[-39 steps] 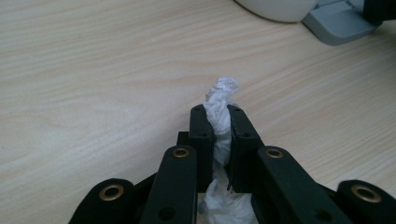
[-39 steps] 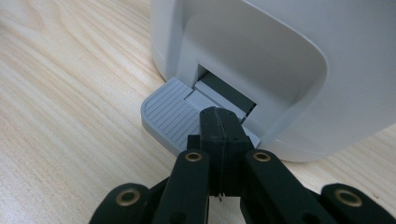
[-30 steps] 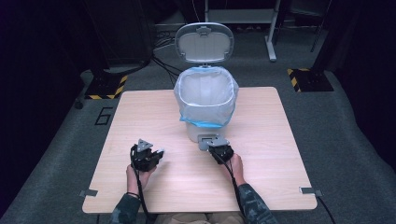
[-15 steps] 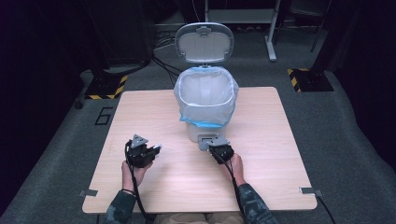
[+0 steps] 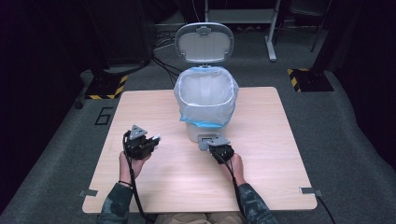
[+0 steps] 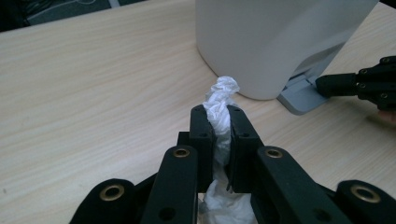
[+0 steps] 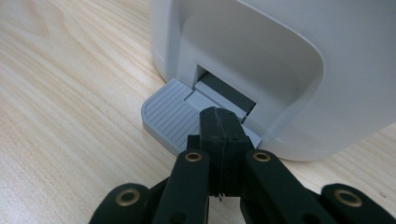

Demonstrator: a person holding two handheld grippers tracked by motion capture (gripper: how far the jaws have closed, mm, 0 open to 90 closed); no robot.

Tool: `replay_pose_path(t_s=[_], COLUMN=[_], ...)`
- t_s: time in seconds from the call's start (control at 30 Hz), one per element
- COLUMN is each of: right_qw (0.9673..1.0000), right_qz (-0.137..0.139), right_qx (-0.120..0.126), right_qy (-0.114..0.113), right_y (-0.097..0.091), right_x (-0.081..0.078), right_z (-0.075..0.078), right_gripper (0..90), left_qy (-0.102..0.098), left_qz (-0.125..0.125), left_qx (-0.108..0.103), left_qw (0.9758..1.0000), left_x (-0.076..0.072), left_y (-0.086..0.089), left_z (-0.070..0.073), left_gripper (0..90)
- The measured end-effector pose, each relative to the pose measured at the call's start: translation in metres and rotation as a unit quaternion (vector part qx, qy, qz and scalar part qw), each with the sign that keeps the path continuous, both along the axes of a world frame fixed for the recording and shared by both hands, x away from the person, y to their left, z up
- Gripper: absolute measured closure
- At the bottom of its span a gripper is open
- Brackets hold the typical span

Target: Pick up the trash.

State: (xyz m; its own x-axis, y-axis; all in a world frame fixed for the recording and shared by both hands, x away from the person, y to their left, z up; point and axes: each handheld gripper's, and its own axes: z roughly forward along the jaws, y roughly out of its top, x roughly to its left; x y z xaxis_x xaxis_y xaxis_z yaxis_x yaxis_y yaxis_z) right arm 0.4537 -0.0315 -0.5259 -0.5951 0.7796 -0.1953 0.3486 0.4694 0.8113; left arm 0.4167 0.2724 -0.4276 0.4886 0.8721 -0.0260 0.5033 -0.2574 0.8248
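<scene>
Crumpled white tissue is clamped between the two black jaws of the left claw, its twisted end poking out past the jaw tips and more of it bunched below them near the claw's body. In the high view the left claw sits above the left half of the worktop, held in the person's left hand, with the tissue showing as a small white bit at its front, pointing toward the bin.

That white bin stands near the middle of the worktop, well clear of the left claw. Its lid stands open and upright at the back, and a pale plastic liner with a blue edge is folded down over its rim.

At the foot of the bin a grey ribbed pedal sticks out toward the person. The right claw has its jaws pressed together with nothing between them, and their tips rest on the pedal just in front of the slot in the bin's base. From above, the right claw lies just beside the bin's front, held by the right hand.

From the left claw's camera, the right claw shows at the far right, on the pedal.
</scene>
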Motion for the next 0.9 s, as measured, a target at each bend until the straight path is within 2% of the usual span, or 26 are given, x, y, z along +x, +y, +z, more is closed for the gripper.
replay_pose_path(t_s=[0.17,0.47,0.7,0.83,0.9], right_qw=[1.0000,1.0000,1.0000,1.0000,1.0000], right_qz=[0.001,0.000,0.002,0.001,0.002], right_qx=[0.002,0.001,0.001,0.005,-0.001], right_qy=[-0.001,-0.002,-0.002,-0.002,-0.004], right_y=[0.001,0.001,0.000,0.001,0.001], right_x=[0.000,-0.001,0.000,0.000,0.000], right_z=[0.000,0.000,0.000,0.000,0.000], right_gripper=[90.0,90.0,90.0,90.0,90.0], left_qy=[-0.008,-0.008,-0.014,-0.015,-0.017], left_qz=[-0.005,-0.018,-0.020,-0.030,-0.032], left_qx=[0.008,0.025,0.028,0.015,0.014], left_qw=[0.9999,0.9995,0.9993,0.9993,0.9993], left_x=[0.004,0.013,0.017,0.020,0.021], left_y=[-0.004,-0.009,-0.012,-0.012,-0.013], left_z=[0.011,0.021,0.032,0.039,0.042], left_gripper=[82.7,82.7,82.7,82.7,82.7])
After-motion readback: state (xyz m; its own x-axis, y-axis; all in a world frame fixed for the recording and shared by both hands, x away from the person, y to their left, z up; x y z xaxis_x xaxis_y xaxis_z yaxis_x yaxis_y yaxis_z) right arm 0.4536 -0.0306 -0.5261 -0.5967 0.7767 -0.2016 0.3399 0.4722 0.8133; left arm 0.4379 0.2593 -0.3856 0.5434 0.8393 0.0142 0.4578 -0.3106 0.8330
